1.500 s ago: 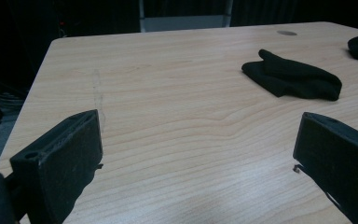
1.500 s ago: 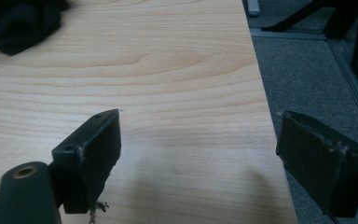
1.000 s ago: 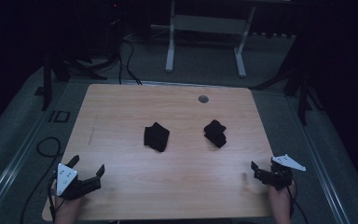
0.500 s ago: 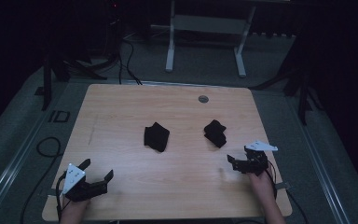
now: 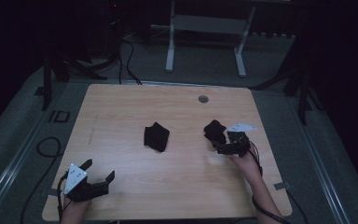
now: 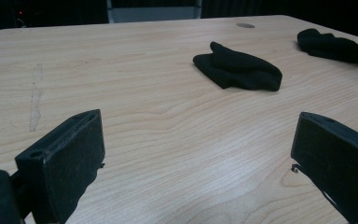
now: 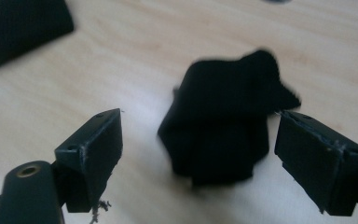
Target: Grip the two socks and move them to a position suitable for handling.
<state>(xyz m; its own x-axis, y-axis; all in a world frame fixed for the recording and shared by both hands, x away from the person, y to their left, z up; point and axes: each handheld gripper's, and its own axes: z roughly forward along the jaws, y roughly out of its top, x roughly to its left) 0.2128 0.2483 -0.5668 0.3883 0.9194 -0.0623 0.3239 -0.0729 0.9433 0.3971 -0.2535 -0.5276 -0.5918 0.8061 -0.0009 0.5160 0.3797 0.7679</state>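
Observation:
Two black folded cloths lie on the wooden table. One cloth rests near the middle. The other cloth lies to its right, just in front of my right gripper, which is open with its jaws on either side of the cloth, apart from it. My left gripper is open over the front left corner of the table, with bare wood between its jaws.
A round grey grommet sits near the table's far edge. Beyond it stands a white desk frame. Cables run on the grey floor at the left.
My right gripper has moved forward and to the left from the front right corner up to the right cloth. My left gripper has shifted slightly towards the front edge.

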